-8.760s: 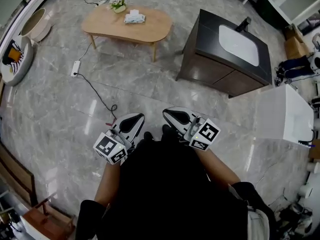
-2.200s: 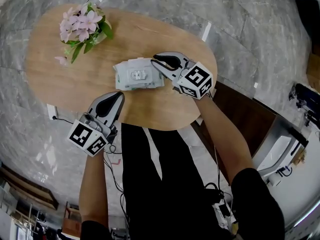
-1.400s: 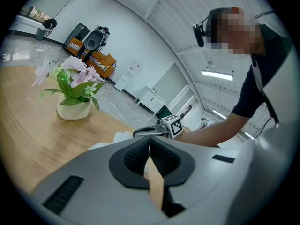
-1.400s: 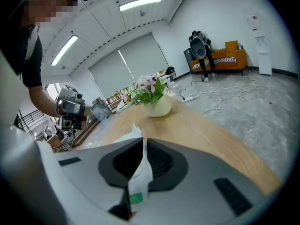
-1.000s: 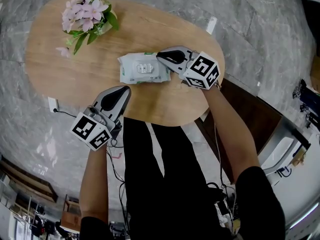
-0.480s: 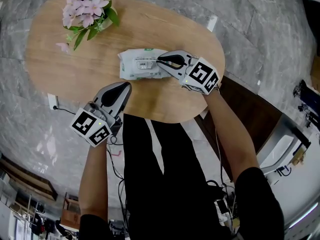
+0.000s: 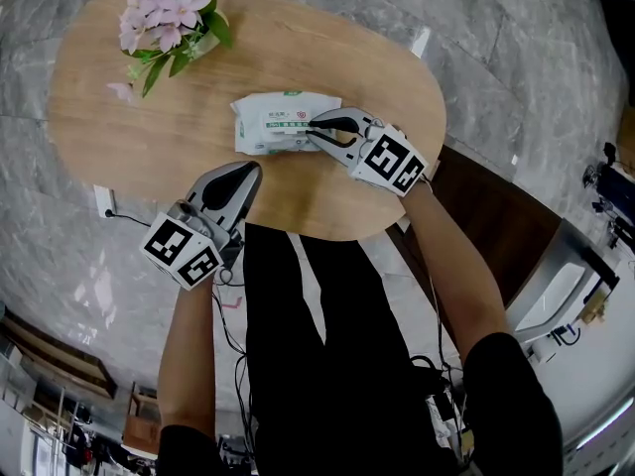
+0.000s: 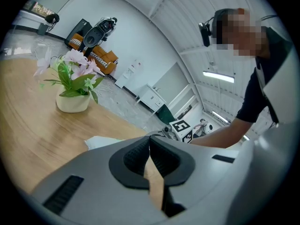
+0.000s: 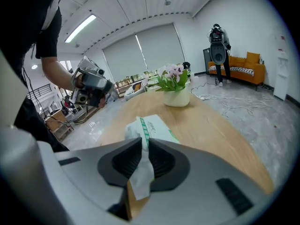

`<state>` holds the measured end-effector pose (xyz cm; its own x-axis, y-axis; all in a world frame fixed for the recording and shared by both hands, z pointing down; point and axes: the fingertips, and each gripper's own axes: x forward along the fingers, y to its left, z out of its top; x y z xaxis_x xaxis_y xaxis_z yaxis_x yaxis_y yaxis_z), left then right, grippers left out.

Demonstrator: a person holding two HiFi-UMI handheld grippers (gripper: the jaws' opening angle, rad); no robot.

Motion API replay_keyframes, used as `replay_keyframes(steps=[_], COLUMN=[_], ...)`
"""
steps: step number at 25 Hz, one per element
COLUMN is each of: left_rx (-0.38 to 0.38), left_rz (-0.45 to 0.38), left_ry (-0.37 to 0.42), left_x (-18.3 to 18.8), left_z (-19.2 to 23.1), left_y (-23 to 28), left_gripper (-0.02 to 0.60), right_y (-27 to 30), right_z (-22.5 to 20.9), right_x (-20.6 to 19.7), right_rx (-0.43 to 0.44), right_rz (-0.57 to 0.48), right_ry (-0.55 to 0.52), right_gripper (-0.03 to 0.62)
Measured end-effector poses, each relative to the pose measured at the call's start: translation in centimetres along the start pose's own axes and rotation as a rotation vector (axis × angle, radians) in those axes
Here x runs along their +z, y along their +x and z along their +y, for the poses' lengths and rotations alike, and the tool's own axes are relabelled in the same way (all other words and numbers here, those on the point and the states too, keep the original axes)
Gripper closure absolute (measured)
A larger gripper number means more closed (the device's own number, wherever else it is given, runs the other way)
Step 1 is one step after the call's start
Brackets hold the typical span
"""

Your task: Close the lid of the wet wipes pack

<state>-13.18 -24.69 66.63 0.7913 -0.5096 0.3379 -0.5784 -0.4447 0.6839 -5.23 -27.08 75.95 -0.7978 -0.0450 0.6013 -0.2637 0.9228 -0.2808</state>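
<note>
Right now the wet wipes pack (image 7: 278,122) lies on the wooden table (image 7: 119,147), towards the middle, with the flower pot (image 7: 169,23) well apart at the far left; my right gripper (image 7: 316,129) is at the pack's right end, and its own view shows the jaws drawn nearly together on a white fold of the pack's wrapper, so I read it as pinching that end. My left gripper (image 7: 238,175) hangs over the near edge of the table, jaws pressed together with nothing between them, clear of the pack.

I cannot make out the lid in any view; the face turned to me shows only green print, so I cannot say whether the flap is up or down, or which way the pack is tipped.

To do this well, I judge the right pinch should serve only as an anchor; pulling on a soft wrapper end would drag or twist the pack rather than shut anything. I would lay the pack flat, lid face up, then bring the closed left jaws down as a blunt presser on the flap's free edge, away from its hinge; press straight down, not sideways, or the light pack will skid across the smooth wood.
</note>
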Motion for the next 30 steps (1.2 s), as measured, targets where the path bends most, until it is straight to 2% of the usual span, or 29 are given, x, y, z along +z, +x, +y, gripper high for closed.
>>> replay_keyframes(steps=[11,18,23,30], left_rx=[-0.003,-0.009,-0.011,-0.013], left_rz=[0.011,0.009,0.008,0.011], left_ry=[-0.005,-0.011,-0.015,-0.022], left_x=[-0.4,-0.3,-0.3,-0.4], left_z=[0.2,0.4,0.4,0.4], left_y=[0.0,0.2,0.3,0.3], left_gripper=[0.565,0.565,0.565,0.565], right_y=[1.3,2.1,2.3,3.7], right_z=[0.6,0.1,0.3,0.8], right_x=[-1.7,-2.3,-1.3,-0.3], right_rx=[0.029,-0.024,-0.057,-0.036], right_rz=[0.061,0.099,0.066,0.059], right_ry=[0.031,0.066,0.044,0.048], right_gripper=[0.542,0.566,0.572,0.573])
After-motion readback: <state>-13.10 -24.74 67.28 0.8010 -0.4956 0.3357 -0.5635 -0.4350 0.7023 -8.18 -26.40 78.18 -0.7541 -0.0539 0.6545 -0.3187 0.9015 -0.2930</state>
